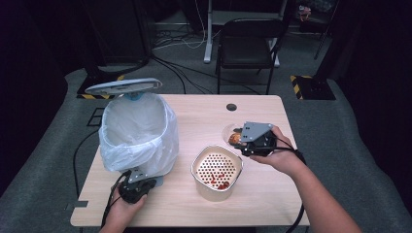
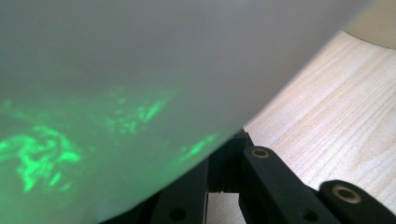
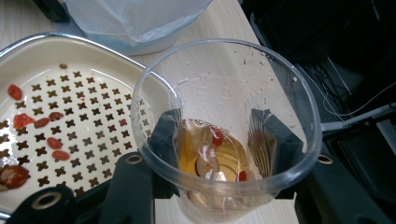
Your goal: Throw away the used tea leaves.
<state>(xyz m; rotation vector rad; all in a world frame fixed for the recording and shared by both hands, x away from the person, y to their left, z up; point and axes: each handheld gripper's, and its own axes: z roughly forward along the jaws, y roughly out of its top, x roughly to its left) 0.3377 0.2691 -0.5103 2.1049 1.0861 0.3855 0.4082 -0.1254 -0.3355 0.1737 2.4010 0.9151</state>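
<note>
In the high view, the right gripper covers most of the clear cup; the cup contents appear as a small orange-brown patch, too small to identify. The left gripper tips are hidden under the bag-lined bin. In the left gripper view, the white bag is blurred and covers the jaw ends. In the right gripper view, the perforated strainer is cut off at the left and bottom edges, and the cup base at the bottom edge.
</note>
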